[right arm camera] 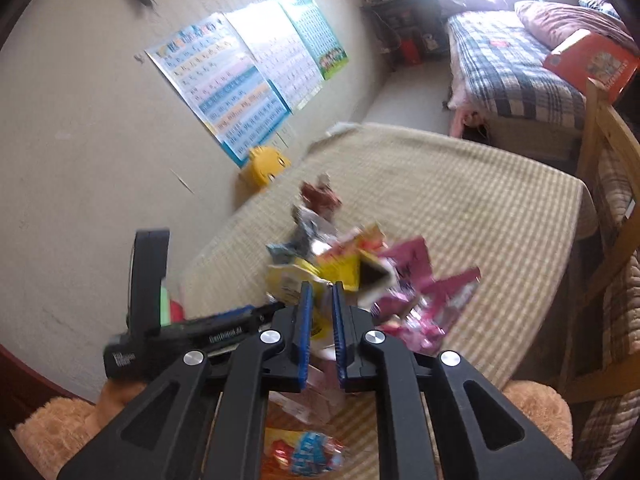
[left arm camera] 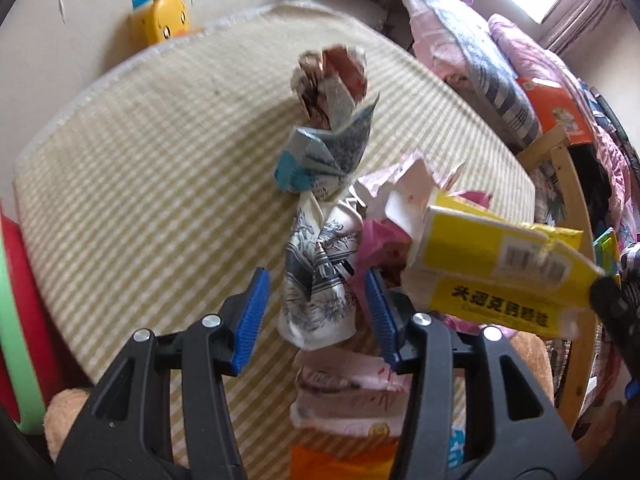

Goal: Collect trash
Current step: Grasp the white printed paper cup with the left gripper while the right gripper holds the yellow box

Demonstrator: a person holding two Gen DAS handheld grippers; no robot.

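Observation:
Trash lies in a heap on a yellow-checked mat [left arm camera: 140,168]. My left gripper [left arm camera: 318,312] is open, its blue pads either side of a crumpled black-and-white printed paper [left arm camera: 320,276] without touching it. Beyond it lie a blue-grey wrapper [left arm camera: 320,156] and a brown-red wrapper [left arm camera: 332,80]. My right gripper [right arm camera: 320,328] is shut on a flattened yellow box [right arm camera: 316,276], which also shows in the left wrist view [left arm camera: 500,272], held above pink wrappers [right arm camera: 420,304]. The left gripper's body [right arm camera: 192,332] shows at the left of the right wrist view.
A pink-white packet [left arm camera: 348,400] and an orange bag [right arm camera: 304,452] lie near the mat's front edge. A yellow duck box [left arm camera: 164,16] stands by the wall. A bed with checked bedding [right arm camera: 516,76] and a wooden frame [right arm camera: 604,128] are to the right. Plush toys [right arm camera: 56,432] sit below.

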